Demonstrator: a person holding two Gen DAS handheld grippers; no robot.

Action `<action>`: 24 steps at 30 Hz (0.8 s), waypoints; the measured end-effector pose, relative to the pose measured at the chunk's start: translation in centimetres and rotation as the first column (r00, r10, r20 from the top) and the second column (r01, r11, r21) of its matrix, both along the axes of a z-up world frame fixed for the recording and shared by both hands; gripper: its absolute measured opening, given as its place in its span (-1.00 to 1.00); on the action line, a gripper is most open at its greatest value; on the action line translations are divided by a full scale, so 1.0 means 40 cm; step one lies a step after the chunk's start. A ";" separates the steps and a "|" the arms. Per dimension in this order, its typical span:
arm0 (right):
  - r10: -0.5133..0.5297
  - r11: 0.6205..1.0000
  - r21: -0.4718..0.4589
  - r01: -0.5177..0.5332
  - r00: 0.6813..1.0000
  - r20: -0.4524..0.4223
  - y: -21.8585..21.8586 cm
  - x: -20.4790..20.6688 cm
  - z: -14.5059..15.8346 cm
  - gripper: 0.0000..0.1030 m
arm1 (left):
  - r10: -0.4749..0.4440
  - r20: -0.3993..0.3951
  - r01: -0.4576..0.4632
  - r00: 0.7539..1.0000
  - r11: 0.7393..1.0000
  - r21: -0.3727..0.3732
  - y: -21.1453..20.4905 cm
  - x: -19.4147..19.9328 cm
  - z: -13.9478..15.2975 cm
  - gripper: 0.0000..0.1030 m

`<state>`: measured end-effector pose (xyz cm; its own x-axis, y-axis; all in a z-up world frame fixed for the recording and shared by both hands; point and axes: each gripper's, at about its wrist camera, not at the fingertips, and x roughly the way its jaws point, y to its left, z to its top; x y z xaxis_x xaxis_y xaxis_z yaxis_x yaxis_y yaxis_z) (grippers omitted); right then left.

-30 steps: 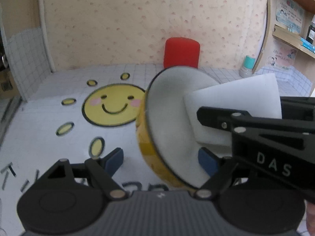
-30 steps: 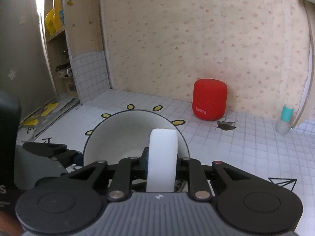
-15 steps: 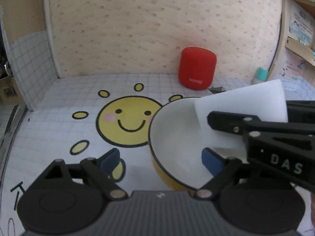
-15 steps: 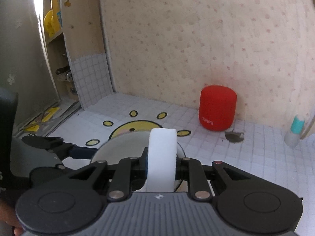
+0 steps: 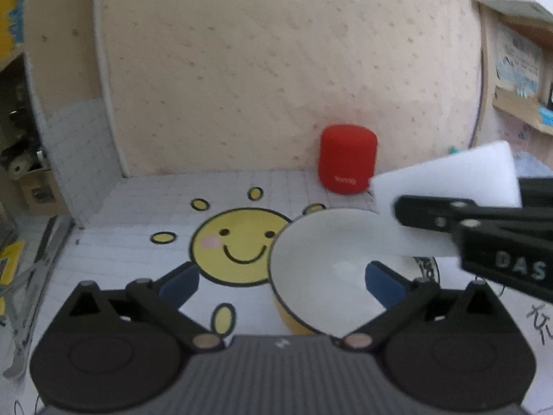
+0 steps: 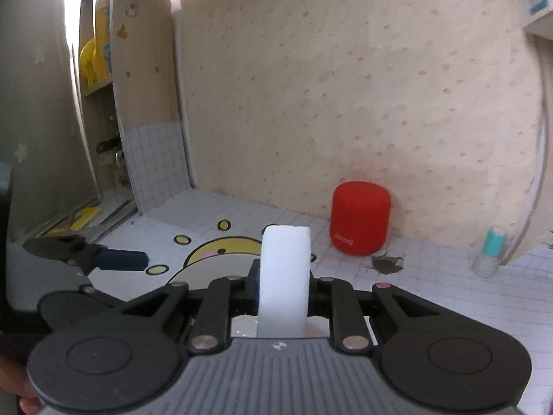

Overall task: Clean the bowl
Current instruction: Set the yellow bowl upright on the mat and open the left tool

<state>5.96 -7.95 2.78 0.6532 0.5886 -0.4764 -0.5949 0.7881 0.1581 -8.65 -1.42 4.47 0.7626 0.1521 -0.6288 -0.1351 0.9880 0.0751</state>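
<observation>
Fingers of the right gripper were clamped on a thick white foam sponge block, which stood upright between them. Seen from the left wrist, that sponge hung over the far right rim of the round bowl, white inside with a yellow outer wall. The left gripper was spread wide, its blue-padded fingertips apart; the right pad sat inside the bowl and the left pad outside over the mat, so the near left wall lay between them, and whether either pad touched it could not be told. The bowl sat on a white gridded mat printed with a yellow smiling sun face, overlapping the face's right edge. Farther back, a red cylindrical speaker stood against the speckled beige wall, and a small teal-capped bottle stood at the far right
</observation>
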 end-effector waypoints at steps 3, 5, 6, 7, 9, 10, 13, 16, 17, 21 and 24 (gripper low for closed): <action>-0.018 1.000 0.007 0.018 1.000 0.015 -0.019 -0.012 0.011 -0.65 | 0.033 0.029 -0.033 0.999 0.999 -0.006 -0.024 -0.085 0.030 1.00; -0.043 0.999 -0.014 0.043 0.998 0.038 -0.028 -0.022 0.018 -0.65 | 0.070 0.053 -0.071 0.996 0.997 0.008 -0.053 -0.148 0.037 1.00; -0.053 0.998 -0.024 0.054 0.997 0.049 -0.030 -0.025 0.019 -0.65 | 0.075 0.056 -0.076 0.996 0.997 0.012 -0.028 -0.125 0.046 1.00; -0.058 0.998 -0.028 0.060 0.997 0.049 -0.034 -0.028 0.018 -0.65 | 0.086 0.066 -0.088 0.994 0.996 0.018 -0.039 -0.149 0.050 1.00; -0.062 0.998 -0.030 0.063 0.997 0.044 -0.042 -0.031 0.015 -0.65 | 0.089 0.067 -0.091 0.994 0.996 0.017 -0.038 -0.167 0.049 1.00; -0.066 0.997 -0.032 0.067 0.997 0.044 -0.046 -0.034 0.013 -0.65 | 0.096 0.068 -0.098 0.993 0.995 0.020 -0.046 -0.184 0.051 1.00; -0.079 0.996 -0.046 0.081 0.996 0.038 -0.056 -0.041 0.001 -0.65 | 0.115 0.068 -0.118 0.991 0.993 0.032 -0.067 -0.224 0.045 1.00; -0.081 0.995 -0.050 0.082 0.996 0.021 -0.060 -0.042 -0.012 -0.65 | 0.136 0.072 -0.139 0.988 0.990 0.033 -0.057 -0.226 0.042 1.00; -0.076 0.996 -0.051 0.077 0.997 0.018 -0.060 -0.043 -0.015 -0.65 | 0.136 0.069 -0.139 0.988 0.990 0.037 -0.068 -0.240 0.050 1.00; -0.080 0.994 -0.068 0.082 0.997 0.020 -0.059 -0.047 -0.025 -0.65 | 0.126 0.058 -0.128 0.990 0.991 0.030 -0.050 -0.249 0.041 1.00; -0.100 0.991 -0.087 0.101 0.995 0.022 -0.064 -0.044 -0.036 -0.65 | 0.112 0.050 -0.114 0.992 0.993 0.034 -0.093 -0.291 0.046 1.00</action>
<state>4.21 -10.52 1.35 0.7158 0.4758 -0.5111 -0.5139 0.8545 0.0758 -20.30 -5.15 6.31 0.7681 0.2610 -0.5847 -0.2498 0.9630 0.1017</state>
